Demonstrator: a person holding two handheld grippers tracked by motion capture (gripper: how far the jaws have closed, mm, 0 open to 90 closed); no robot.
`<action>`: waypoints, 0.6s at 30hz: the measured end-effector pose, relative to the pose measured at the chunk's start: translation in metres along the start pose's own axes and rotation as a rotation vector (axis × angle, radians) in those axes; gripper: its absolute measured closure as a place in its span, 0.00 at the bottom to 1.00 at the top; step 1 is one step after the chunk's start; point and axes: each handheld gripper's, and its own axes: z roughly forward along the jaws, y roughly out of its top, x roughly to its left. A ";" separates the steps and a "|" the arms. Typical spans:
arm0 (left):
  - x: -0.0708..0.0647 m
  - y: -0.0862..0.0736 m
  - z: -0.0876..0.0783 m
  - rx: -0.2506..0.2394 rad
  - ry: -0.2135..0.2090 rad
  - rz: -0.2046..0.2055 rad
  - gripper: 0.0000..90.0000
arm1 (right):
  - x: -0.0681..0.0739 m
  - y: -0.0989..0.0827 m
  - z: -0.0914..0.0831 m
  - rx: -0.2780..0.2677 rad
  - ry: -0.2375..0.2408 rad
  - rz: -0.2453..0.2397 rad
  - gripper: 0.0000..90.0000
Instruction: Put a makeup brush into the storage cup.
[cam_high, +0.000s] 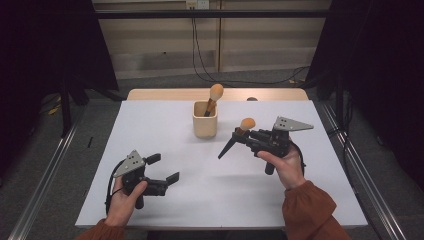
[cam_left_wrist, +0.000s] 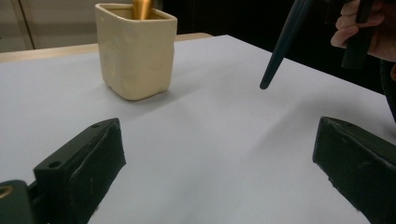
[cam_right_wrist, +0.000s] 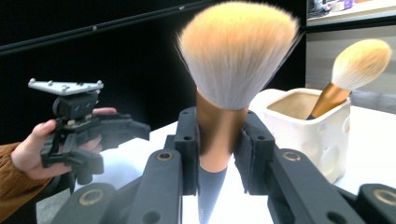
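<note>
Makeup brush (cam_right_wrist: 236, 70), orange-tipped bristles, copper ferrule, dark handle: clamped at the ferrule between the right claw's (cam_high: 246, 135) jaws, held above the white tabletop (cam_high: 165, 125), handle tip pointing down-left, just right of the cream cup (cam_high: 205, 120). Cup stands upright near the tabletop's far edge; one second brush (cam_high: 214, 97) leans inside, bristles up. Left claw (cam_high: 165, 167) wide open, empty, near front-left.

The right tongs (cam_right_wrist: 219, 154) clamp a makeup brush (cam_right_wrist: 232, 79) by its copper ferrule — bristles up. Behind, a cream cup (cam_right_wrist: 317, 130) holds another brush (cam_right_wrist: 350, 74); the left tongs (cam_right_wrist: 133, 130) show at left.
</note>
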 end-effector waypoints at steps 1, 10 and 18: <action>0.001 -0.001 -0.003 -0.015 0.017 0.011 0.03 | -0.001 0.002 0.000 0.001 -0.002 -0.002 0.81; 0.012 -0.008 -0.017 -0.030 0.057 -0.013 0.03 | -0.012 0.019 0.000 -0.001 -0.041 -0.029 0.81; 0.012 -0.011 -0.018 -0.040 0.071 -0.014 0.03 | -0.019 0.029 0.006 0.000 -0.057 -0.044 0.81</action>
